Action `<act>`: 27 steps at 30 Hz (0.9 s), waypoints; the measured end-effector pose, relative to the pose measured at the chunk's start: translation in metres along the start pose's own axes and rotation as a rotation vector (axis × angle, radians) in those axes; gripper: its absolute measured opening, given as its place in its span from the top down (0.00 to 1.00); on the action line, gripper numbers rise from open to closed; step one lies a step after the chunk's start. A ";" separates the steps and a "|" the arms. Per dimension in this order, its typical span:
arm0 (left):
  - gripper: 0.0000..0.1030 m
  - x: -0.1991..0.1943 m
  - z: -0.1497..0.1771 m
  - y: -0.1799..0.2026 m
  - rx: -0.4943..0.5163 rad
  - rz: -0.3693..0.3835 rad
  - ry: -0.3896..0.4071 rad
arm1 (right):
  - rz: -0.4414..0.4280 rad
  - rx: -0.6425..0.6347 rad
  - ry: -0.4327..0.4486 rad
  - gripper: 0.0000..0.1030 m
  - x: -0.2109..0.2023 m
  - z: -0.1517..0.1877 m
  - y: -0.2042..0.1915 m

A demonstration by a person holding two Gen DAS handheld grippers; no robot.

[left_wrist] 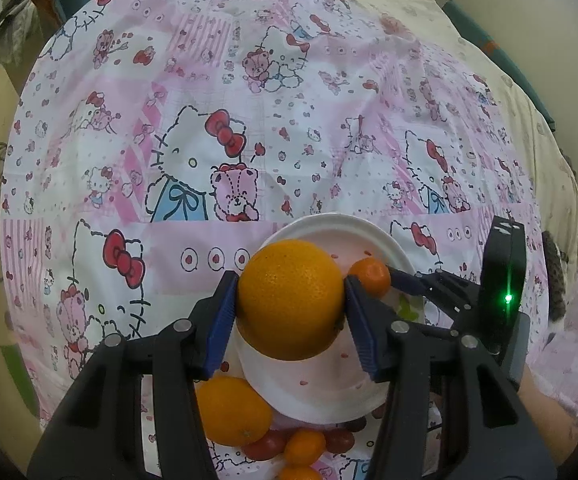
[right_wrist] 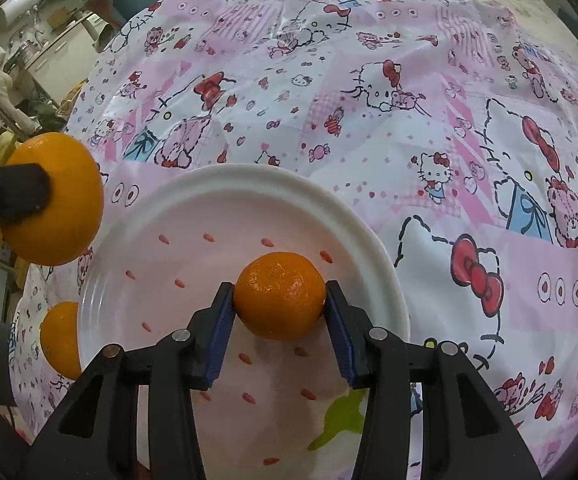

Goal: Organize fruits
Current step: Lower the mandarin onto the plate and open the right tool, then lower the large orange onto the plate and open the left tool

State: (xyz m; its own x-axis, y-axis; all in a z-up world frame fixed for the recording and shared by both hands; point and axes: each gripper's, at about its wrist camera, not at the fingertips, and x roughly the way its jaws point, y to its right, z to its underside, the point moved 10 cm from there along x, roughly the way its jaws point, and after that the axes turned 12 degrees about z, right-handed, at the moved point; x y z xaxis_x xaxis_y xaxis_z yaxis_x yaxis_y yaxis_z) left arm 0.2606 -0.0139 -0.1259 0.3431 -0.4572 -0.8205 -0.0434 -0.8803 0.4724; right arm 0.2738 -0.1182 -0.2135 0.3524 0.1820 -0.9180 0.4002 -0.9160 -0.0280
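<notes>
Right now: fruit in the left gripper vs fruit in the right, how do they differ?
The large orange in the left gripper is clearly bigger than the small mandarin in the right gripper. The large orange's skin looks finely pitted; the small mandarin's is glossier and lumpier. Both are orange, clamped over the white plate.

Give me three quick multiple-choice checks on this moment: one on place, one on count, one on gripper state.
1. Where is the small mandarin?
A over the white plate
B on the bare cloth
C beside the tomatoes

2. How many plates show?
A three
B two
C one

3. What is the left gripper doing?
A open, empty
B shut on the large orange
C shut on a tomato

Answers: 1 A, the plate lies beneath it; 2 C, only one shows; 3 B, both fingers press its sides.
</notes>
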 end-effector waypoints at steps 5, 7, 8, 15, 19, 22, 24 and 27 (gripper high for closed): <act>0.53 0.008 0.003 0.000 -0.004 -0.002 -0.015 | -0.003 0.025 0.037 0.30 -0.016 -0.003 0.005; 0.53 0.012 0.004 0.000 -0.007 -0.003 -0.021 | 0.004 0.034 0.053 0.30 -0.026 -0.003 0.012; 0.53 0.015 0.004 0.000 -0.005 -0.004 -0.023 | 0.003 0.058 0.061 0.30 -0.031 -0.004 0.019; 0.53 0.043 0.008 0.008 0.004 0.013 -0.069 | -0.017 0.219 0.117 0.30 -0.062 -0.001 0.062; 0.53 0.058 0.005 0.017 0.033 0.022 -0.071 | -0.017 0.263 0.131 0.30 -0.073 0.002 0.076; 0.53 0.067 0.001 0.021 0.051 0.029 -0.069 | -0.013 0.270 0.148 0.30 -0.081 0.002 0.082; 0.53 0.072 0.001 0.020 0.044 0.030 -0.080 | -0.016 0.279 0.157 0.30 -0.084 0.001 0.084; 0.53 0.081 0.001 0.019 0.025 0.059 -0.081 | -0.020 0.284 0.168 0.30 -0.088 -0.002 0.086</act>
State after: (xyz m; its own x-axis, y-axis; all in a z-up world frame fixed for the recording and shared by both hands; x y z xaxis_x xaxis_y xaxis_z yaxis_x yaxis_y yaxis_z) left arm 0.2864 -0.0677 -0.1836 0.2622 -0.5158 -0.8156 -0.0845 -0.8542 0.5130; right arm 0.2786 -0.2125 -0.1343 0.4910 0.2361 -0.8386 0.1652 -0.9703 -0.1766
